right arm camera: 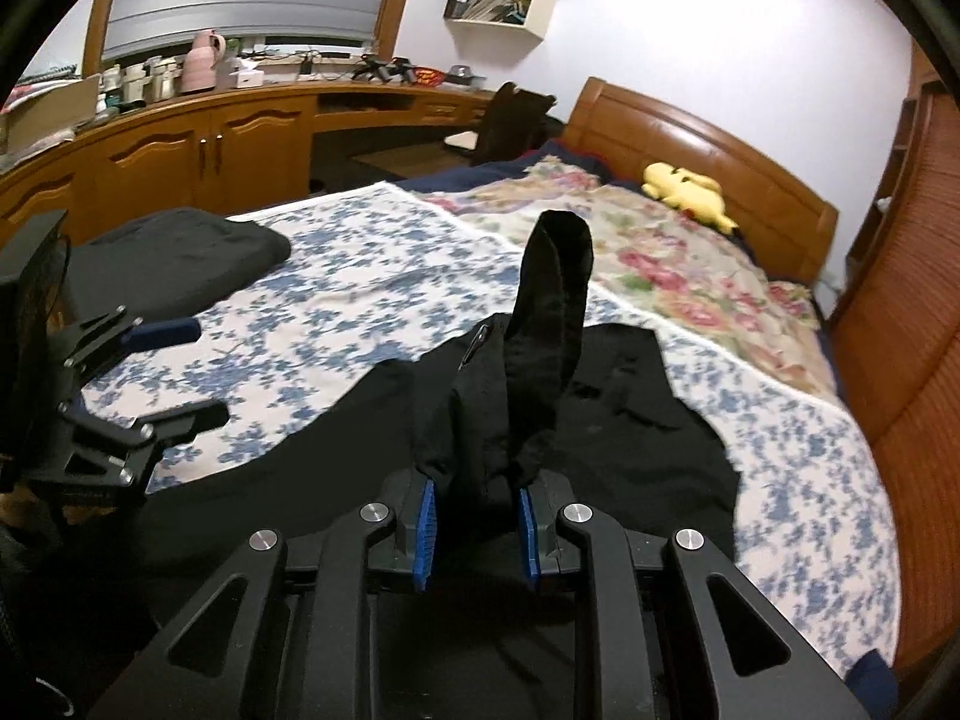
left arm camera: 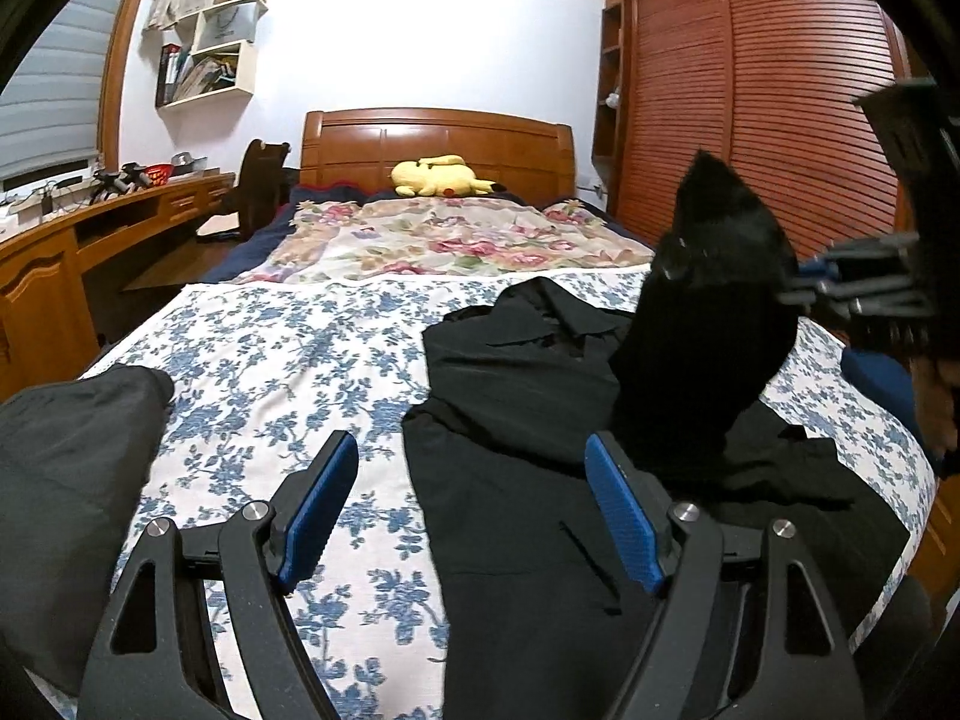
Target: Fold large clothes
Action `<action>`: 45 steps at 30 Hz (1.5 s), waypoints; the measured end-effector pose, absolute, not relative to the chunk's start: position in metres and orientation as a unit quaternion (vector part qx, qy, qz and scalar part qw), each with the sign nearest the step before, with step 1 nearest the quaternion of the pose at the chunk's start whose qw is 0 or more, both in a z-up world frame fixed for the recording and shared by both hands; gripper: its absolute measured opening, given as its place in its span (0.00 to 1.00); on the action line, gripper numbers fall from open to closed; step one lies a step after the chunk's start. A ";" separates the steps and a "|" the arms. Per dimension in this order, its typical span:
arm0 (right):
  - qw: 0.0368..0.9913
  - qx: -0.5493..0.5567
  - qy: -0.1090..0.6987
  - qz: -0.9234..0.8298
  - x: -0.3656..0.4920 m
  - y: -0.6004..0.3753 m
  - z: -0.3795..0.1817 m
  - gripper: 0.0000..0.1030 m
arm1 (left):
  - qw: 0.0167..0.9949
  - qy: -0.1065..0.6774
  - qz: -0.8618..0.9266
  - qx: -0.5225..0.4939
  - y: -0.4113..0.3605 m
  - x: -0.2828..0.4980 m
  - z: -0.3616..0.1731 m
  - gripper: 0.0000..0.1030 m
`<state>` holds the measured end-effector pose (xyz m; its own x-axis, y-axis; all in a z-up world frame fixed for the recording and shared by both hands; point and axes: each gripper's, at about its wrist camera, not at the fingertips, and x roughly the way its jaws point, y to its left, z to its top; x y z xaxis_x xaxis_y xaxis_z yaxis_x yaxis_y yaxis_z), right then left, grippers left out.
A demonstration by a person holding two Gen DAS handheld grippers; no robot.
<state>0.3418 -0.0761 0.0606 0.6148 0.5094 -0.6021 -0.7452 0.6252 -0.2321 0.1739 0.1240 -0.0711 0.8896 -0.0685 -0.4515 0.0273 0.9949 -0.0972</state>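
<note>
Both claws: left claw (left arm camera: 471, 516), right claw (right arm camera: 475, 531) matte black linkages, silver rivets, ribbed blue pads.

The big coat (left arm camera: 528, 420) is black. The sheet (left arm camera: 288, 348) under it is white with blue flowers. The blanket (left arm camera: 444, 240) higher up has pink and red flowers. The soft toy (left arm camera: 438, 175) is yellow. The gripper pads (left arm camera: 624, 516) are blue.
</note>
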 end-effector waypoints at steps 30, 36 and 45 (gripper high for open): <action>0.845 -0.174 0.316 0.395 0.370 -0.058 -0.001 0.60 | 0.968 0.244 -0.003 -0.063 0.151 0.172 -0.081 0.76; 0.830 -0.151 0.359 0.400 0.391 -0.017 -0.053 0.56 | 0.965 0.257 0.003 -0.056 0.151 0.172 -0.090 0.76; 0.791 -0.155 0.394 0.441 0.382 0.004 -0.097 0.55 | 0.958 0.283 0.011 -0.043 0.149 0.174 -0.101 0.76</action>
